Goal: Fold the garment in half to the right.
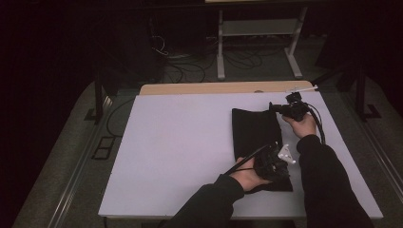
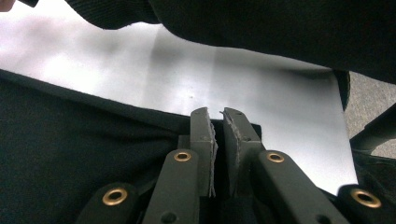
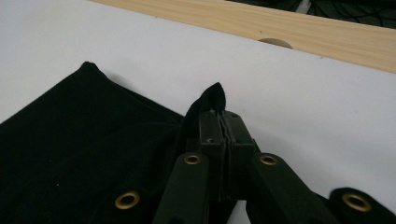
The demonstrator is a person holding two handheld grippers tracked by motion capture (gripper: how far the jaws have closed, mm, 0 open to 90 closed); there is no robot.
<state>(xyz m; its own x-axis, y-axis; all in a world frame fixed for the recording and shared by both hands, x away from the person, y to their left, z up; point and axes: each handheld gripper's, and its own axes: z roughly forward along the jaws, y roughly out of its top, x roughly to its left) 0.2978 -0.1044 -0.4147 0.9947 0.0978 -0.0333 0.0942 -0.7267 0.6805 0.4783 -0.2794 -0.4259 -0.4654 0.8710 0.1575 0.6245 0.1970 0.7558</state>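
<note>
Now both tools, left tool [image 2: 218, 114] and right tool [image 3: 219, 114], pinch the folded black cloth [image 1: 254, 130].

a: what is worn on the arms?
b: dark long sleeves [image 1: 323, 175] are noted, ribbed at the cuffs.
a: and the left gripper [image 2: 218, 116]?
b: black jaws and matte black links are recorded, with brass-coloured rivets. the same is seen on the right gripper [image 3: 223, 114]. a black cable [image 1: 319, 121] and a pale three-cornered plate [image 1: 286, 153] are logged from above.
</note>
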